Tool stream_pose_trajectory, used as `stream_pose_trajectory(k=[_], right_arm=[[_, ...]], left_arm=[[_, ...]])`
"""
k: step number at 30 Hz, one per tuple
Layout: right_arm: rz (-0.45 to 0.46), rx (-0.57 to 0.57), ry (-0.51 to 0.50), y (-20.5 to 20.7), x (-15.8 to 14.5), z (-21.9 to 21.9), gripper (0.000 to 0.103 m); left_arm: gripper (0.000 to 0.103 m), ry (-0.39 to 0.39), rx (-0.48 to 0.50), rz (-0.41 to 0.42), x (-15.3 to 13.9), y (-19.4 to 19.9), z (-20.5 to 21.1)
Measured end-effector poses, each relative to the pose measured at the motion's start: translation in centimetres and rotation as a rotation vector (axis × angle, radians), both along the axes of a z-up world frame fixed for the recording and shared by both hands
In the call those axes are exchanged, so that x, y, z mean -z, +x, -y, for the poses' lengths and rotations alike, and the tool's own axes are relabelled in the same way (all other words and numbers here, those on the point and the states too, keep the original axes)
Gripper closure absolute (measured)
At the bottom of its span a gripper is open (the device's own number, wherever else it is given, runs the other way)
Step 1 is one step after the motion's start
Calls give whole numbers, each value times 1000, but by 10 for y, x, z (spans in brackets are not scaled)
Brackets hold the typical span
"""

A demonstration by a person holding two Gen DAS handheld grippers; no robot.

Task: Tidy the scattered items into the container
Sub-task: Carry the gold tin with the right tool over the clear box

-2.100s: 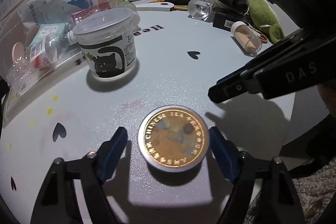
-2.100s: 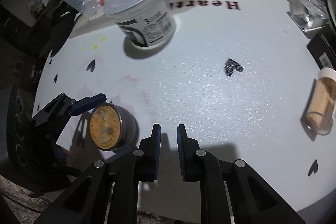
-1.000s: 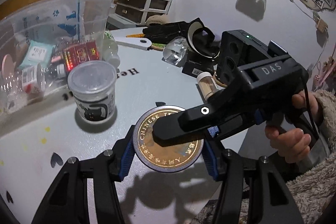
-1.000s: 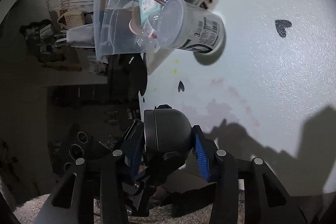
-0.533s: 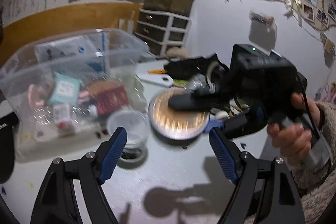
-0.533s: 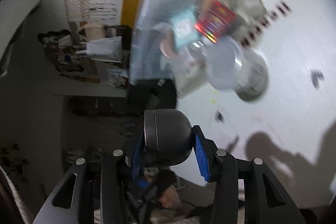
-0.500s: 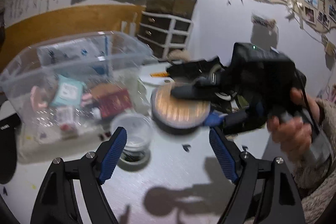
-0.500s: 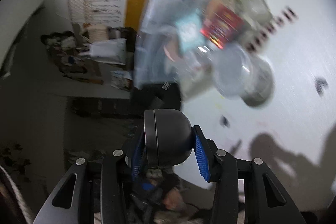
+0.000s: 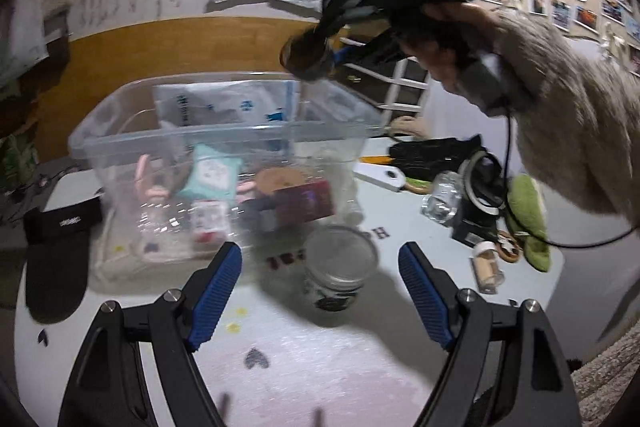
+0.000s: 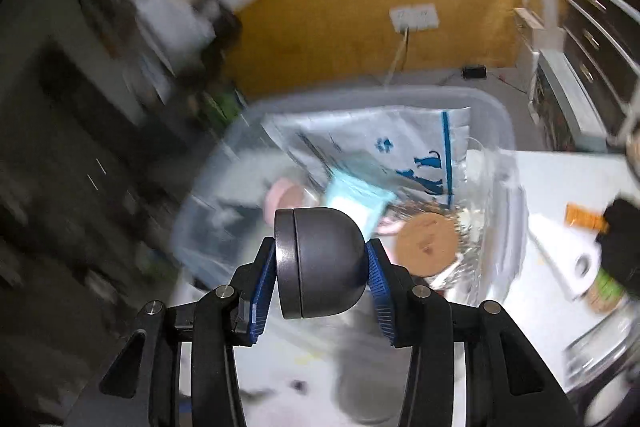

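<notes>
Right tongs (image 10: 322, 267) are clamped on a round tea tin (image 10: 320, 263), gripped across its flat faces and held on edge, above the near rim of the clear container (image 9: 224, 135). From the tin, the container's open mouth lies ahead and below; its floor is already crowded with packets and a cork disc (image 10: 426, 245), with freer room toward its left wall. Left tongs (image 9: 320, 291) are spread wide and empty, low before the container, where a lidded cup (image 9: 340, 263) stands just outside its front wall.

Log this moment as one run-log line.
phase: carry to bin | right gripper: shut on tea tin, above clear bin | left gripper: open, empty | lidded cup: on table
</notes>
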State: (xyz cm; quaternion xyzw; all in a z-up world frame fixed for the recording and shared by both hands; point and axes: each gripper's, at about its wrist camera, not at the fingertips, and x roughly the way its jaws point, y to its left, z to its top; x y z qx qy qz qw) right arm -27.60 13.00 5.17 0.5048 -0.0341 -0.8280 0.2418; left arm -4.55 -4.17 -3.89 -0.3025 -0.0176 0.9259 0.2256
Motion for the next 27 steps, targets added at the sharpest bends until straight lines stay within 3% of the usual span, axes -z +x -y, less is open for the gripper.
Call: stream_pose_trajectory(k=[4, 6, 11, 17, 24, 25, 26, 27], right_arm=[[-5, -227, 399, -30, 45, 50, 58], [48, -307, 480, -35, 73, 68, 58], [161, -365, 539, -56, 117, 88, 58], [225, -417, 619, -75, 155, 107, 58], [259, -444, 622, -76, 171, 108, 58], [255, -448, 607, -76, 169, 108, 51], [251, -451, 590, -76, 166, 107, 30], [247, -453, 582, -76, 164, 108, 19]], left_arm=[[22, 7, -74, 16, 5, -1, 12], [22, 9, -107, 24, 8, -3, 17], [22, 15, -171, 40, 13, -13, 25], [22, 9, -207, 33, 13, -26, 31], [22, 23, -220, 60, 17, -48, 38], [22, 25, -219, 64, 17, -50, 38], [22, 26, -216, 67, 18, -52, 38], [22, 24, -217, 67, 17, -54, 38]])
